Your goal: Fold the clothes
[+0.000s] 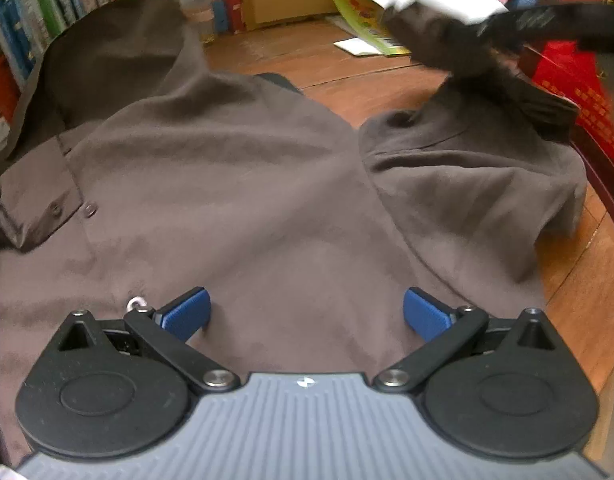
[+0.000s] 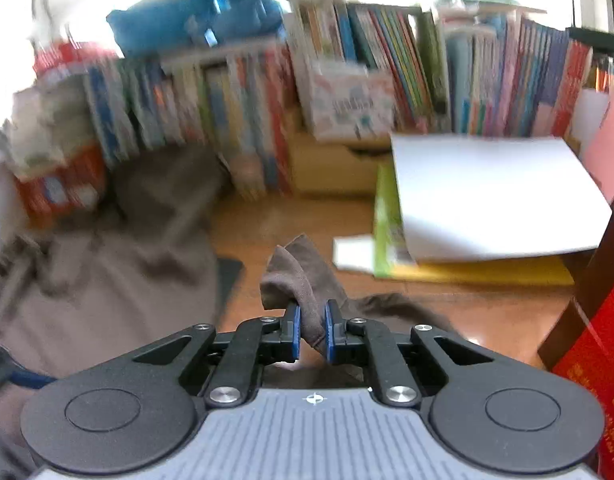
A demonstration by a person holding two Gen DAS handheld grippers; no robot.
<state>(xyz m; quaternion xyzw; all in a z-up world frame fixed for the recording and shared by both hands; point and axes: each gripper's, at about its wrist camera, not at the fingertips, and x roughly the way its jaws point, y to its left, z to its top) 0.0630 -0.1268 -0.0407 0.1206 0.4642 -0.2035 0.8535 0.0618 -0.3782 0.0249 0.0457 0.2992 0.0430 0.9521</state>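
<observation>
We have a brown shirt (image 1: 235, 184) spread across the wooden table (image 1: 347, 80), collar and buttons at the left of the left wrist view, one sleeve (image 1: 467, 168) bunched at the right. It looks soft, light and limp, so it will sag and drag wherever we lift it; hems, cuffs and seams should give the surest hold (a pinch of loose cloth may slip).

Our right gripper (image 2: 311, 330) is clamped on the end of that sleeve, a tuft of fabric poking up between its blue pads (image 2: 294, 330). Our left gripper (image 1: 307, 314) stands wide apart over the shirt's body, with nothing pinched.

The table is smooth, so the cloth should slide easily. Behind it, books (image 2: 367, 72) crowd a shelf, and white paper (image 2: 495, 196) lies near the sleeve.
</observation>
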